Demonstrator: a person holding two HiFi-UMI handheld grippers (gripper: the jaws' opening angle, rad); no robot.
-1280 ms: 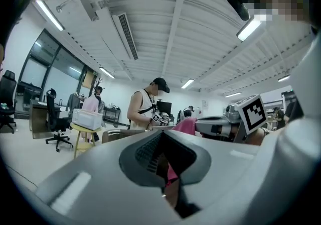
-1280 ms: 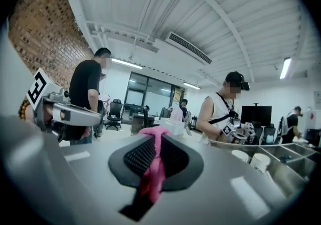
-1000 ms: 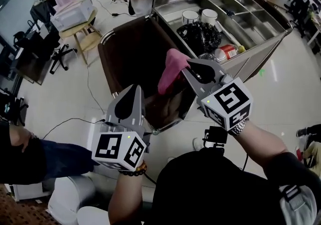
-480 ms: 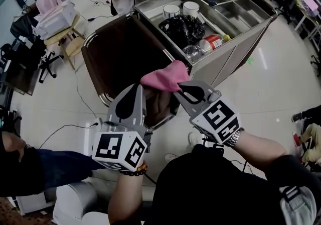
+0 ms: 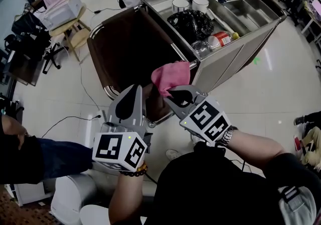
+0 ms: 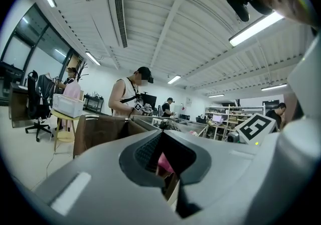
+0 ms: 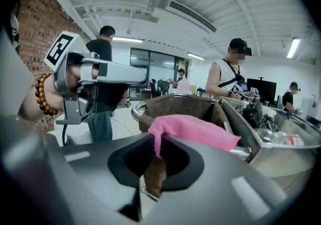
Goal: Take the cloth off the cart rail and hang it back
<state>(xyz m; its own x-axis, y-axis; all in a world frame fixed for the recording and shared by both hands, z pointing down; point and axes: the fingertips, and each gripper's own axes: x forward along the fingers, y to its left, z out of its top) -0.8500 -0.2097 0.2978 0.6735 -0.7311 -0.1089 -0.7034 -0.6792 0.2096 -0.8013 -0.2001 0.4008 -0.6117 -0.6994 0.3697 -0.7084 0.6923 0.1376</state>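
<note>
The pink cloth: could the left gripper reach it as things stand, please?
Probably yes: the left gripper is close beside the pink cloth with nothing between them, though its shut jaws must open first.

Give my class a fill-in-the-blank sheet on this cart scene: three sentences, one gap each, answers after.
1. The cloth pinched in the right gripper is ___ in colour.
2. The left gripper holds ___.
3. Two white ___ stand in the cart beside the black bag.
Answers: pink; nothing; cups.
Note: the right gripper's jaws have just eased open slightly, with the cloth between them.
</note>
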